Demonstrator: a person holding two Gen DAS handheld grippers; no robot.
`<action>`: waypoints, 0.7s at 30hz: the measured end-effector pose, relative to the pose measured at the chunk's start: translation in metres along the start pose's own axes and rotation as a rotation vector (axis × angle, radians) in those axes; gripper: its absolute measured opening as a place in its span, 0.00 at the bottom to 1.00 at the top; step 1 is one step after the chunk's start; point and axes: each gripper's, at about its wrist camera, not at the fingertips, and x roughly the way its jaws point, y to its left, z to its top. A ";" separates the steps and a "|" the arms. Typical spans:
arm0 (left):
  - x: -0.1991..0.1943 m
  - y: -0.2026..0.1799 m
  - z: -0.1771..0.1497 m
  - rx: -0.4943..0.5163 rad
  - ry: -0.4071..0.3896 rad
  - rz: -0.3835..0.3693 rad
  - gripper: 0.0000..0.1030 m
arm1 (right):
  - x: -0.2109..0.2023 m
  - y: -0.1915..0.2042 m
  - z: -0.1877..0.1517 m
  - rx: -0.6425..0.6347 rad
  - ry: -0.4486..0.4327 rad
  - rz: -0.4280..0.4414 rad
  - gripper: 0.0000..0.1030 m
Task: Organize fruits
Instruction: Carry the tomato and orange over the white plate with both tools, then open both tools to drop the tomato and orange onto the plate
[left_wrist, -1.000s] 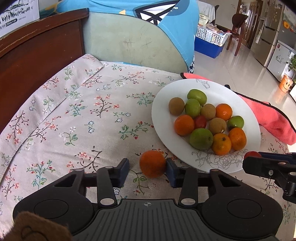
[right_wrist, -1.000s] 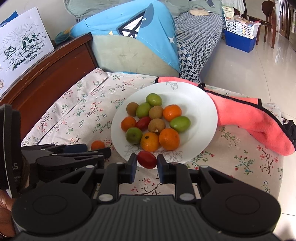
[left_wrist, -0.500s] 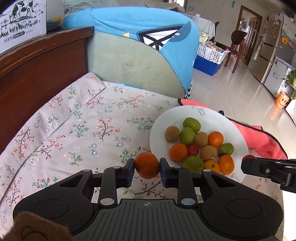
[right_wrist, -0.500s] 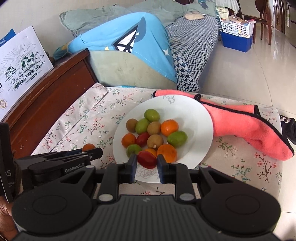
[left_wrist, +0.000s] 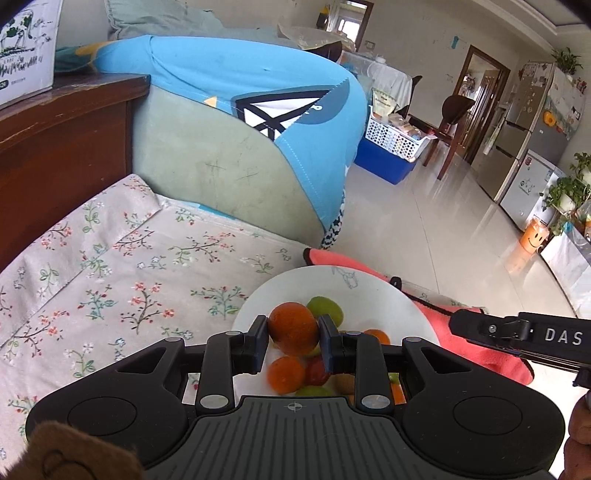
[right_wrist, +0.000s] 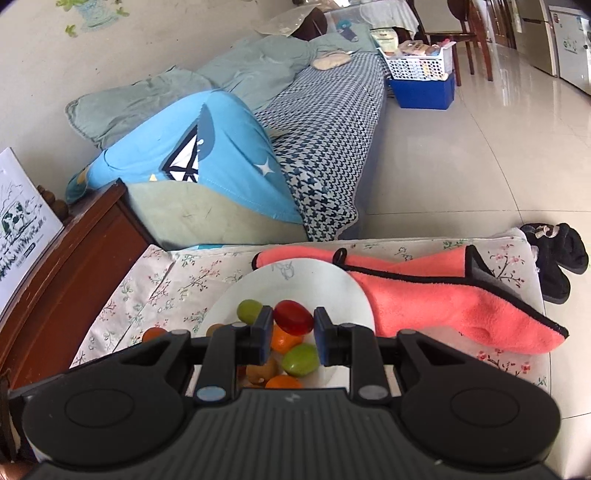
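Fruit is gripped in both grippers above a white plate (left_wrist: 373, 295) that sits on a flowered tablecloth (left_wrist: 110, 280). In the left wrist view, the left gripper (left_wrist: 293, 341) is clenched on an orange (left_wrist: 293, 332) at lower centre of the frame, its blue pads pressing the fruit from both sides. Below and behind the orange, the plate carries a green fruit (left_wrist: 325, 309), another orange fruit (left_wrist: 286, 373) and a small red one (left_wrist: 317, 371), partly hidden by the gripper body. At the right edge of that frame a black bar marked DAS, part of the right gripper, reaches in over a pink cloth (left_wrist: 476, 343).

In the right wrist view, the right gripper (right_wrist: 293, 332) is clenched on a red fruit (right_wrist: 293, 317) just below the frame's centre, held over the plate (right_wrist: 332, 288). Under it lie a green fruit (right_wrist: 301, 360), a brownish one (right_wrist: 261, 369) and orange ones. The pink cloth (right_wrist: 443, 302) lies to the right, touching the plate's far rim. A blue cushion (right_wrist: 192, 155) leans on a sofa (right_wrist: 332, 122) in the upper half.
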 end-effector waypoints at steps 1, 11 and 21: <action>0.003 -0.003 0.001 0.005 -0.002 -0.007 0.26 | 0.003 -0.001 0.001 0.006 -0.001 -0.007 0.23; 0.037 -0.017 0.008 -0.015 -0.006 -0.091 0.26 | 0.032 -0.021 0.005 0.139 0.034 -0.022 0.23; 0.057 -0.022 0.004 -0.040 0.011 -0.131 0.27 | 0.048 -0.028 0.007 0.204 0.047 -0.036 0.26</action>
